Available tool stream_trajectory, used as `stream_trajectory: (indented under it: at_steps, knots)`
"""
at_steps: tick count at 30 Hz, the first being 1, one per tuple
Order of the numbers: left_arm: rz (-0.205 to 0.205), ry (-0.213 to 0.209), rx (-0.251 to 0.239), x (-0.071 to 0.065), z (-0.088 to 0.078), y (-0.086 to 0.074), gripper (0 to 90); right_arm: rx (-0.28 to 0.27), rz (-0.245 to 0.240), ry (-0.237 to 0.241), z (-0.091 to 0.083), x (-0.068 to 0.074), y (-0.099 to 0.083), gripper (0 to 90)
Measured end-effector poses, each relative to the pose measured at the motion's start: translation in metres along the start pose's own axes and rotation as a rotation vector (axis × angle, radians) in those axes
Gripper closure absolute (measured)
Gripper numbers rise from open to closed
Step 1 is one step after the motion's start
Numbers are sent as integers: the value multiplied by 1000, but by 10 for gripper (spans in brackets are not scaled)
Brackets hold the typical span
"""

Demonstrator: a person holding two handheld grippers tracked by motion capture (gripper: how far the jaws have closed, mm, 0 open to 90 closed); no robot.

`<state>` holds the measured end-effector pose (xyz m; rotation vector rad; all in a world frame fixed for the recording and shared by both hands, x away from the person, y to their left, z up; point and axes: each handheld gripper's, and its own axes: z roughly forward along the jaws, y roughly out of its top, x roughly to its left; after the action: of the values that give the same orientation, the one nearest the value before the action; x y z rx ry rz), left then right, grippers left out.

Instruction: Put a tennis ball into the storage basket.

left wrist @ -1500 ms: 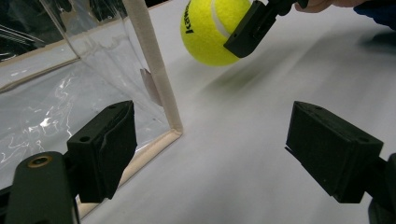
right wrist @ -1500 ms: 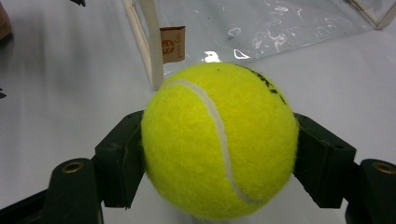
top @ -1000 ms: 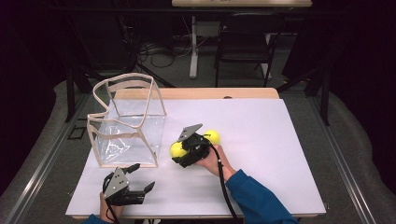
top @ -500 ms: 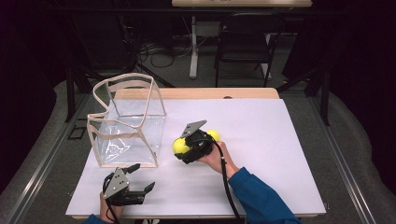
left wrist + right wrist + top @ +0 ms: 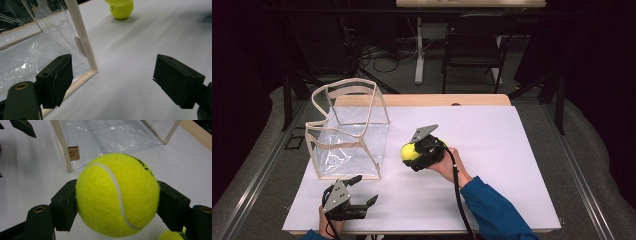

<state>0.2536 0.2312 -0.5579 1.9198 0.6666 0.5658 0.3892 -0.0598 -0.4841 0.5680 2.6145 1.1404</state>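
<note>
Two tools are working here. I'm clamping my right tool (image 5: 117, 202) on a tennis ball (image 5: 117, 195), jaws pressing both its sides so it's riding clear of the white counter (image 5: 492, 150), centre frame in the high view, just right of the clear bag (image 5: 349, 130). A second ball (image 5: 121, 10) is sitting behind it. I'm keeping my left tool (image 5: 112, 80) spread wide and empty, lower left, by the bag's corner, probably to steady it.

white table (image 5: 512, 150), dark chair (image 5: 472, 50), floor cables (image 5: 377, 52)

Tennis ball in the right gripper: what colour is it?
Yellow-green tennis ball with a white seam, clearest in the right gripper view.
</note>
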Motion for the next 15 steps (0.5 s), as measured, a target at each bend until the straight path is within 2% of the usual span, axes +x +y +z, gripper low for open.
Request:
stream_trajectory:
  at_steps: [15]
  knots:
    - [1,1,0,0,0,0,160,4,3,-17,-7,-7,2,261]
